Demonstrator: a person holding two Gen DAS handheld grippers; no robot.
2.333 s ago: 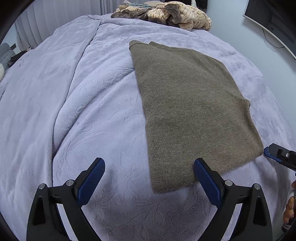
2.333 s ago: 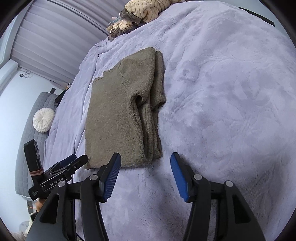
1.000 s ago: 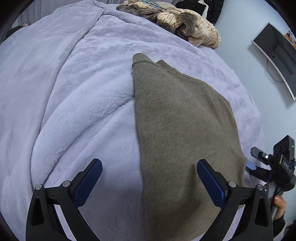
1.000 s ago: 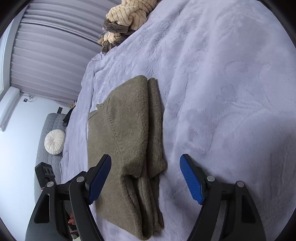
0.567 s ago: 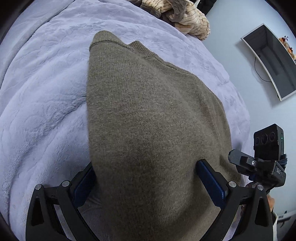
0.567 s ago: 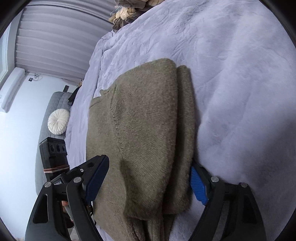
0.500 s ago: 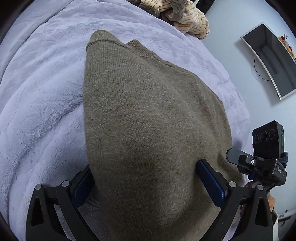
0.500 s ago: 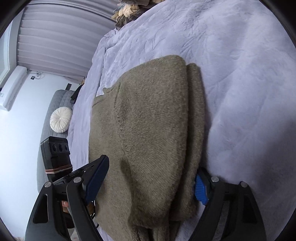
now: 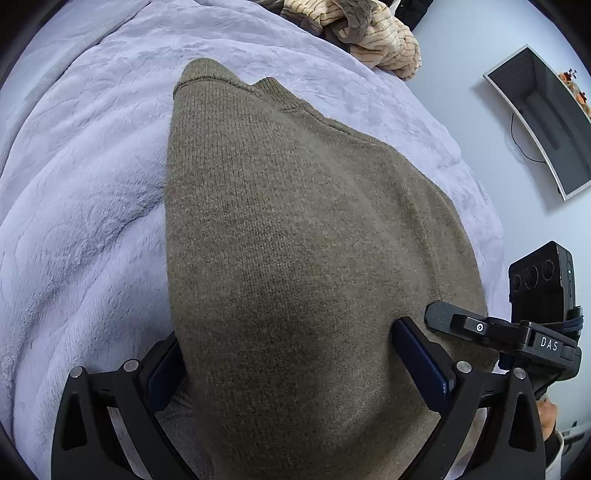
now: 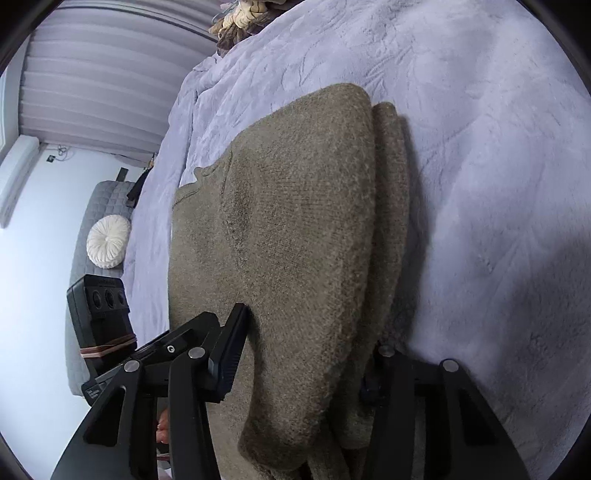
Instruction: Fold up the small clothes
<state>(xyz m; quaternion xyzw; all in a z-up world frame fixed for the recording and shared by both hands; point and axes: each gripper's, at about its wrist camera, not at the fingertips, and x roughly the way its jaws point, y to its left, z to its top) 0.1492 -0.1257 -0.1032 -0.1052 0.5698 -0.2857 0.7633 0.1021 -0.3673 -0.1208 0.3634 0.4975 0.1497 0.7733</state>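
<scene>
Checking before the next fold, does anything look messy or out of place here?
Only the sweater's right edge: bunched layers stick out past the top layer instead of lining up. A heap of unfolded clothes sits at the bed's far end.

We see the olive-brown knitted sweater (image 9: 295, 240) lying on the lavender plush bed cover (image 9: 81, 221), its near hem between the jaws of the left gripper (image 9: 295, 363), one finger on each side. The right gripper (image 10: 299, 358) straddles the hem too, just right of the left one. Behind the sweater, at the far edge of the bed, sits a heap of beige and brown knitwear (image 9: 369, 33). A wall-mounted dark screen (image 9: 543, 122) hangs to the right. Left of the bed stands a grey quilted sofa (image 10: 99, 206) with a round white cushion (image 10: 108, 242) on it.
</scene>
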